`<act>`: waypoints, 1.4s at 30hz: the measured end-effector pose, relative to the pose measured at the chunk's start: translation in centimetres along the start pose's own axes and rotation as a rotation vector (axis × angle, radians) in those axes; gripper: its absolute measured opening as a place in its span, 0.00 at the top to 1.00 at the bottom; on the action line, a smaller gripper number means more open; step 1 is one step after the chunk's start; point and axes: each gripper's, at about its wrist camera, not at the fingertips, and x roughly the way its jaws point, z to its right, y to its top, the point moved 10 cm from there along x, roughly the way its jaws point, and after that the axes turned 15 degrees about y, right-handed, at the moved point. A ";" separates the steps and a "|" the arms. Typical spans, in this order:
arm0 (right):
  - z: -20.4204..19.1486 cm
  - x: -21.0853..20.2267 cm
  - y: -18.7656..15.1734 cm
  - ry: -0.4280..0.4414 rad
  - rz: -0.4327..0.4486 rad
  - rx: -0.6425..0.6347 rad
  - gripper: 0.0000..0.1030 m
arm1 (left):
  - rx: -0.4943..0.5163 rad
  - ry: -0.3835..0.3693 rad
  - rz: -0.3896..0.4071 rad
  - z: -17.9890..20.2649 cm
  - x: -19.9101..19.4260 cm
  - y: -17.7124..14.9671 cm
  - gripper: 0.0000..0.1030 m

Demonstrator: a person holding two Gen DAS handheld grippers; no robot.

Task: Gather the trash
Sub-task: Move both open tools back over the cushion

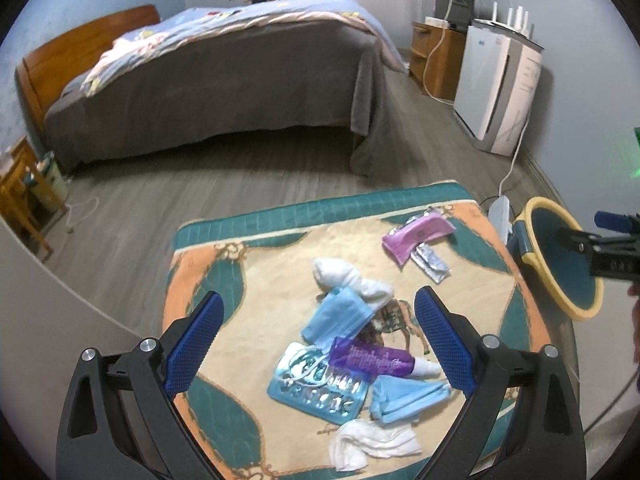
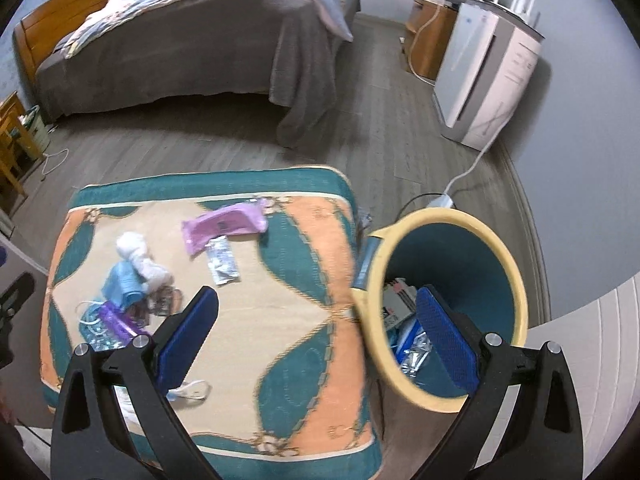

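Observation:
Trash lies on a patterned cloth-covered table (image 1: pixel 208 272): a blue face mask (image 1: pixel 340 316), a purple tube (image 1: pixel 370 358), a blister pack (image 1: pixel 316 388), a folded blue mask (image 1: pixel 404 398), white tissue (image 1: pixel 372 442), a white wad (image 1: pixel 352 276), a pink pouch (image 1: pixel 416 236) and a foil wrapper (image 1: pixel 432 264). My left gripper (image 1: pixel 320 312) is open and empty, above the pile. My right gripper (image 2: pixel 320 300) is open and empty, straddling the table edge and the rim of the yellow-rimmed teal bin (image 2: pixel 516 276), which holds several discarded items (image 2: pixel 400 304).
The bin (image 1: pixel 540 208) stands right of the table. A bed (image 1: pixel 224 92) lies beyond on grey wood floor. A white appliance (image 1: pixel 500 84) with a cable and a power strip (image 1: pixel 498 210) stand at the right wall. Wooden furniture (image 1: pixel 20 196) is at the left.

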 end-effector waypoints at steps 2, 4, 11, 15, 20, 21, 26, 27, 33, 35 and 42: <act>-1.2 0.4 -0.3 0.018 -0.010 -0.007 0.06 | -0.005 -0.001 -0.007 -0.2 0.3 -0.1 0.08; -2.1 0.8 -0.8 0.035 -0.026 0.009 0.06 | -0.004 -0.002 -0.009 -0.3 0.4 -0.3 0.08; -3.8 3.0 -2.4 0.046 -0.085 0.010 0.06 | 0.019 0.006 -0.034 -0.6 1.5 -0.9 0.08; -4.9 4.4 -3.3 0.075 -0.126 -0.013 0.06 | 0.029 -0.010 -0.059 -0.8 2.1 -1.6 0.08; -6.5 5.9 -4.4 0.102 -0.175 -0.059 0.06 | 0.084 0.016 -0.063 -1.6 2.6 -2.7 0.08; -6.8 6.2 -4.7 0.100 -0.188 -0.072 0.06 | 0.084 0.021 -0.064 -2.0 2.7 -2.8 0.08; -10.1 7.6 -6.3 0.150 -0.246 -0.157 0.06 | 0.036 0.042 -0.078 -4.1 2.9 -2.6 0.08; -10.9 7.8 -6.8 0.160 -0.264 -0.189 0.06 | 0.021 0.046 -0.079 -4.6 2.9 -2.5 0.08; -14.3 9.6 -10.7 0.229 -0.386 -0.318 0.07 | -0.019 0.051 -0.102 -5.8 3.3 -2.3 0.08; -15.1 10.1 -11.8 0.238 -0.422 -0.358 0.16 | -0.022 0.050 -0.111 -5.9 3.5 -2.4 0.08; -17.2 10.8 -14.2 0.275 -0.486 -0.495 0.76 | -0.012 0.044 -0.131 -5.8 3.9 -2.6 0.08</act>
